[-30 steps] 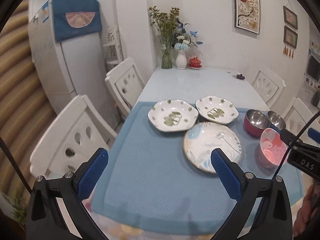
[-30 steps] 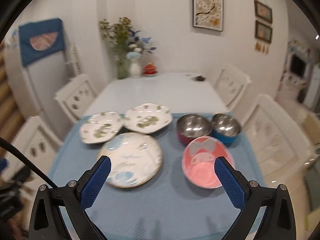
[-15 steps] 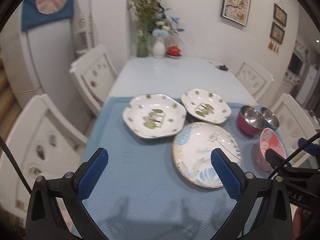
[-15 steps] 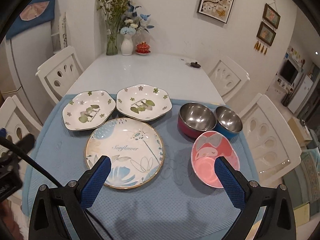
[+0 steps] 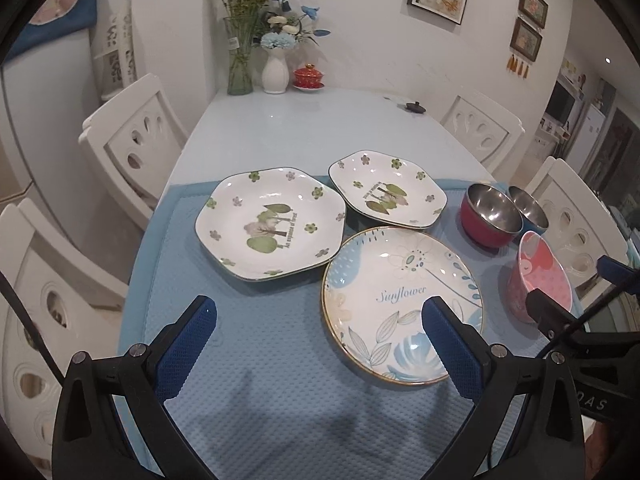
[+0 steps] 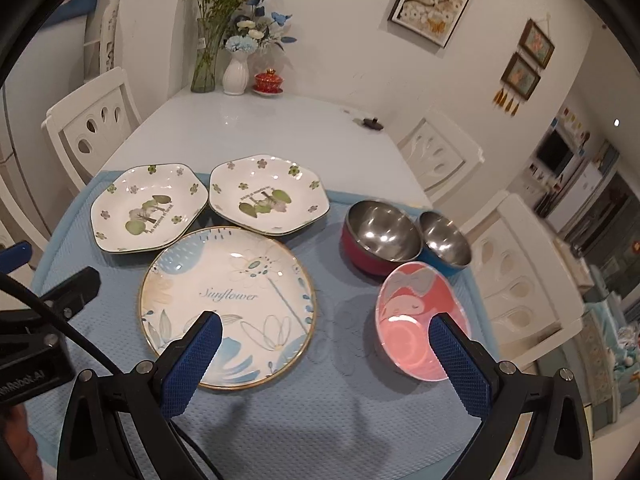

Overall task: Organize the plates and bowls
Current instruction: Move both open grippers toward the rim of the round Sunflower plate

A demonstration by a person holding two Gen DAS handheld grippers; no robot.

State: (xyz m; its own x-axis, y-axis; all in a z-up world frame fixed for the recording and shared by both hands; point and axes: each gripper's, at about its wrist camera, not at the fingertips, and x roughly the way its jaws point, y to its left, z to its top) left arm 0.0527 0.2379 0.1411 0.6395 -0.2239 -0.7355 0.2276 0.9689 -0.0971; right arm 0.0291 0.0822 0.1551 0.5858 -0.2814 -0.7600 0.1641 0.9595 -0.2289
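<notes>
Black grippers (image 5: pixel 318 330), seemingly textured blue pads (image 6: pixel 191 364).

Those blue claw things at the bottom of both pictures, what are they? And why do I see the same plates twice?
They are grabbers, and a person holds one in each hand. Each carries a small camera looking forward between its two blue fingers, so you get two pictures of the same table.

The left gripper took one picture and the right gripper the other. Both are open and hold nothing.

On the blue mat lie a round Sunflower plate, two six-sided plates with trees, a pink bowl, a red bowl and a blue bowl, both shiny metal inside. The job is to tidy them.
</notes>
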